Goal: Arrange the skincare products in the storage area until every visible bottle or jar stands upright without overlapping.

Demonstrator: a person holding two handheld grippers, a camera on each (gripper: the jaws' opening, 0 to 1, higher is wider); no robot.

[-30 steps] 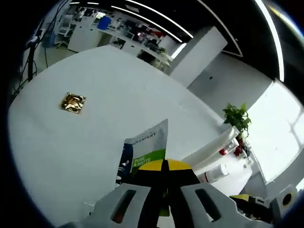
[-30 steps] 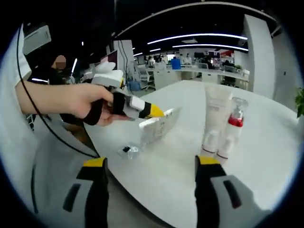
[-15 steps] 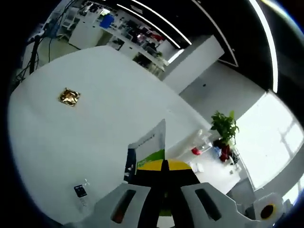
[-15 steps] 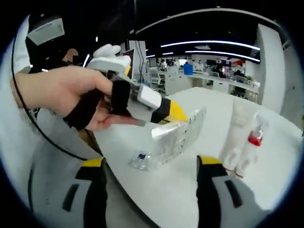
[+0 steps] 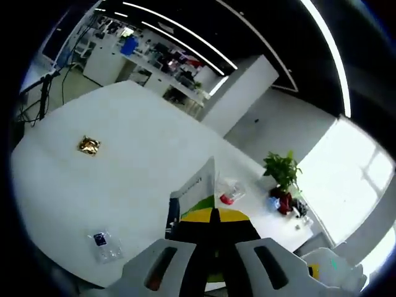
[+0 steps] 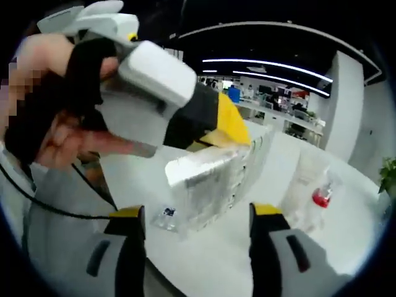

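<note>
- Since a second ago, the left gripper (image 6: pixel 232 127) has carried the sachet (image 6: pixel 213 176) up off the table (image 5: pixel 124 185) and closer to the right gripper (image 6: pixel 197 216); it is not yet placed.
- Left jaws are clamped on the sachet; right jaws are spread wide, empty.
- We count one tube (image 6: pixel 303 179), one red-capped bottle (image 6: pixel 322 198), and two small packets (image 5: pixel 102 242) (image 5: pixel 88 145).

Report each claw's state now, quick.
Left claw: shut on the sachet, lifted off the white table.
Right claw: open, holding nothing.
</note>
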